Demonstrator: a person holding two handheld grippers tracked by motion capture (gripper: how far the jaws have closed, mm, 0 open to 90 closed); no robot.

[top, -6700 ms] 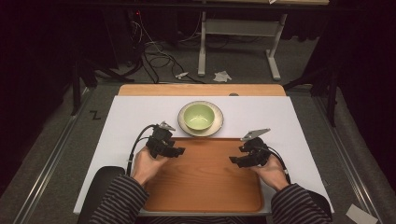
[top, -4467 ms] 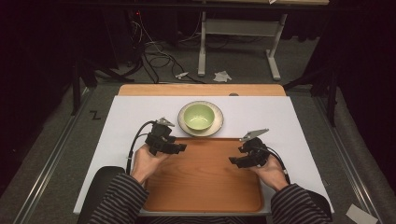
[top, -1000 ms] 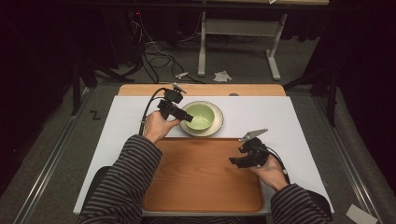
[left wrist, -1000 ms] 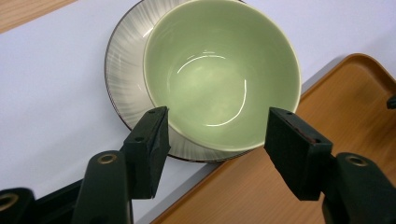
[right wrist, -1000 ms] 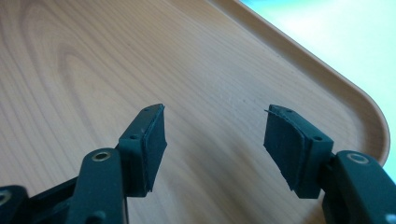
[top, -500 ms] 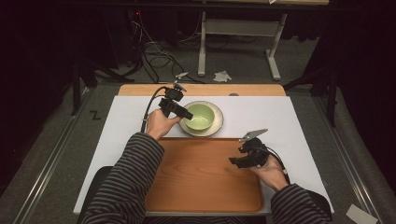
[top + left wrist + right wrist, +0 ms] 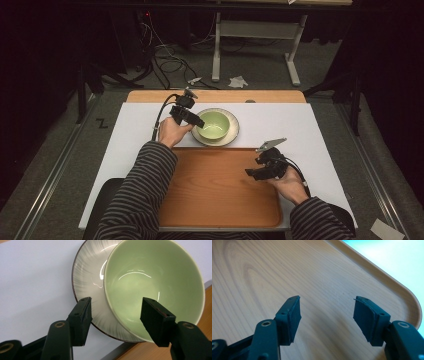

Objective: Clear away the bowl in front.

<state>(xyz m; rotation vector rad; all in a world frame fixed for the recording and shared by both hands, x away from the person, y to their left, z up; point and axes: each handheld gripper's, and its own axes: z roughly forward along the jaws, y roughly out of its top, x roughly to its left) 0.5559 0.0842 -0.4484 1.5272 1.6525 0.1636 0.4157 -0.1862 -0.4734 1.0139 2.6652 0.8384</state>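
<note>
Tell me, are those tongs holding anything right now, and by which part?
Nothing is held. The left tongs are open, straddling the rim of the green bowl on its plate. The right tongs hang open over the wooden tray.

High view from above the near table edge, facing forward and down, left gripper view close over the green bowl (image 7: 155,287) — same bowl (image 7: 214,124) at the high view's 12 o'clock, right gripper view close above the wooden tray (image 7: 274,272) — shared tray (image 7: 210,195) at 6 o'clock.
</note>
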